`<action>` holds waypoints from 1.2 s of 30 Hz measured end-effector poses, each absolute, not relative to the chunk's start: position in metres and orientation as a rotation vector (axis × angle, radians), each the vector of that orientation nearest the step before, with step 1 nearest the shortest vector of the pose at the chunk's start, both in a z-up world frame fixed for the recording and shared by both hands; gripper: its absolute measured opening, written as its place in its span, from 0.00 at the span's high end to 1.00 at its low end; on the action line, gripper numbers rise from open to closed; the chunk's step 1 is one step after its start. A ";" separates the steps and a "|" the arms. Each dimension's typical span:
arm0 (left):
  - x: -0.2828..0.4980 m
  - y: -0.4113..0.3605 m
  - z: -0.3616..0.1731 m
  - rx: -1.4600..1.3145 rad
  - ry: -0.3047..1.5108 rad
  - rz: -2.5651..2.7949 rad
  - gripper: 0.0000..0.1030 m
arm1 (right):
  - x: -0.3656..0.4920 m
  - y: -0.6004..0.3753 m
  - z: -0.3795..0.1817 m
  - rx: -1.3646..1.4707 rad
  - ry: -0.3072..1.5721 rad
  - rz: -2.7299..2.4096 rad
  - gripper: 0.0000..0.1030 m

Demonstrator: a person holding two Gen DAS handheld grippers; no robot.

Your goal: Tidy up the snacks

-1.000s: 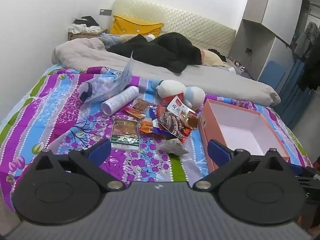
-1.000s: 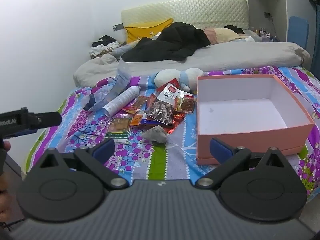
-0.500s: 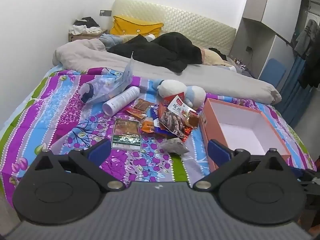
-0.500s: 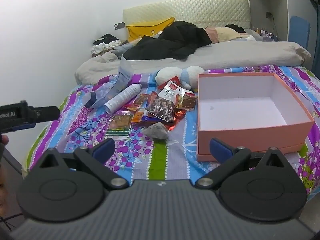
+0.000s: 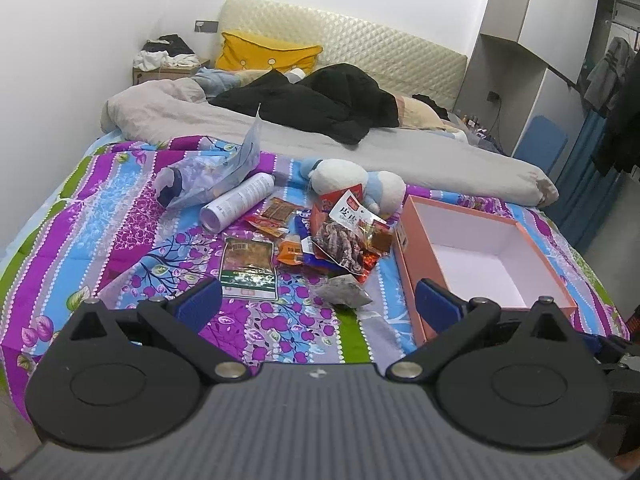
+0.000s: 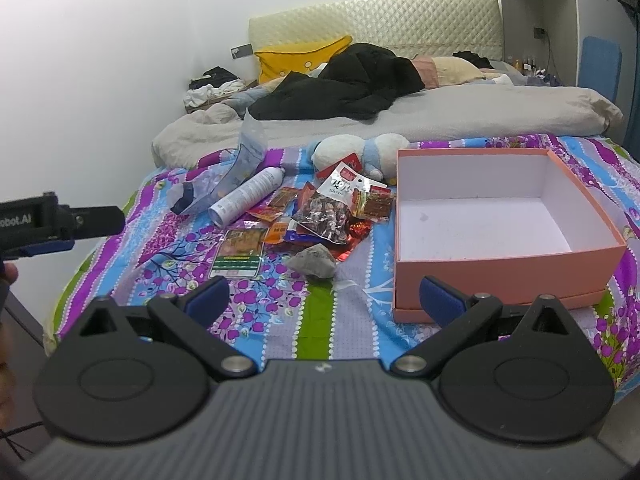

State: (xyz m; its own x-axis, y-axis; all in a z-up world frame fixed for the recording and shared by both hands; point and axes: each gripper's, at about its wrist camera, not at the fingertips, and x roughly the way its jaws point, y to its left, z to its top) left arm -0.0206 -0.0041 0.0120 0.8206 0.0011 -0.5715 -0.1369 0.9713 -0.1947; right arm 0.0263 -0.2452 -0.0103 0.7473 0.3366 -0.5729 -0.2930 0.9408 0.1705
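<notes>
while level over bedspread (image 5: 120, 248) | left gripper (image 5: 318, 300) spread | right gripper (image 6: 322, 294) spread

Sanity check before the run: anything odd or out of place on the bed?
Yes. A white spray can and a plush toy lie among the snack packets, though neither is a snack. The pink box holds nothing. Nothing looks spilled.

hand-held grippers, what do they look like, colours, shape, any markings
Both look alike. The left hand-held gripper and right hand-held gripper have a ribbed dark grey body, two round black discs, black linkage arms with silver pivot pins, and blue finger pads. Seen from the right wrist, the left unit's black side carries white lettering ending "obot.AI".
</notes>
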 end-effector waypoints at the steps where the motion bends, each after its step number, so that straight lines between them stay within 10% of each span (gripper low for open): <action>1: -0.021 -0.004 0.012 -0.231 0.608 0.077 0.00 | 0.026 -0.245 -0.010 0.068 0.639 0.344 0.00; 36: -0.016 0.000 -0.003 -0.220 0.642 0.063 0.00 | 0.020 -0.246 -0.019 0.087 0.656 0.287 0.00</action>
